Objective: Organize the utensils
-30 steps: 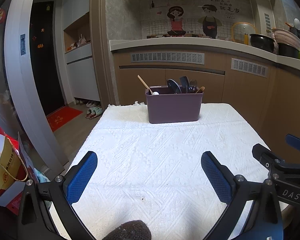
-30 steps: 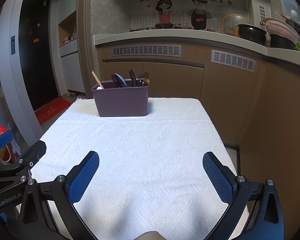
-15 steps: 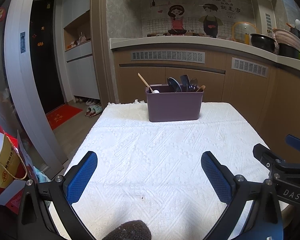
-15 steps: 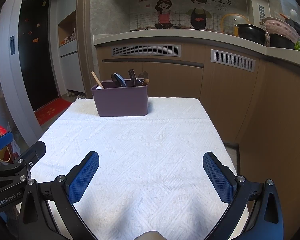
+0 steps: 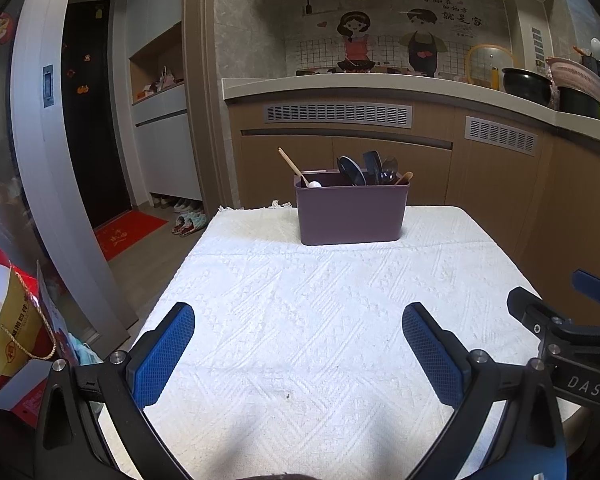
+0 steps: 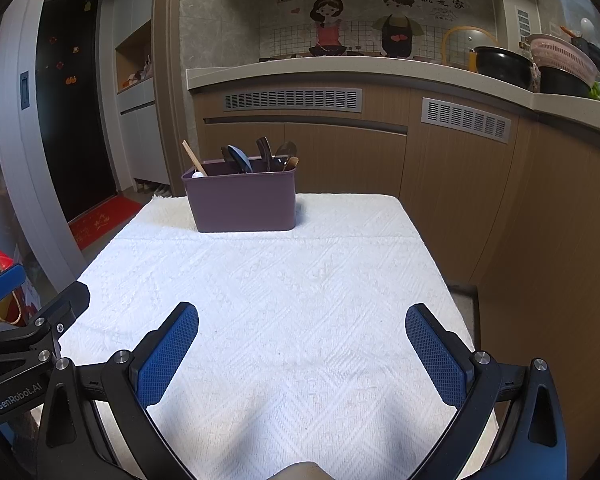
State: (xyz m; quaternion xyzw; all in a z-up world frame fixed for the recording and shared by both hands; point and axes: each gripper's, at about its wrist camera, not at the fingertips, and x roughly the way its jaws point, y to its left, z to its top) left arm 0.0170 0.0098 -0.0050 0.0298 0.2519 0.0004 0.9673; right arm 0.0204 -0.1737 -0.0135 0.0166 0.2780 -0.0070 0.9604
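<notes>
A purple bin (image 5: 350, 212) stands at the far end of the white-clothed table (image 5: 320, 320). It also shows in the right wrist view (image 6: 242, 200). Several utensils (image 5: 370, 170) stand in it: dark spoons, a wooden-handled one, a white-tipped stick (image 6: 194, 160). My left gripper (image 5: 298, 352) is open and empty over the near part of the table. My right gripper (image 6: 302, 354) is open and empty beside it, at about the same distance from the bin.
Wooden kitchen cabinets (image 6: 340, 152) and a counter with pots (image 6: 504, 64) stand behind and to the right of the table. A doorway with a red mat (image 5: 130, 232) and a red-yellow bag (image 5: 8, 320) are on the left.
Both grippers have drifted slightly; the bin sits marginally lower and closer in view. Nothing was gripped or released.
</notes>
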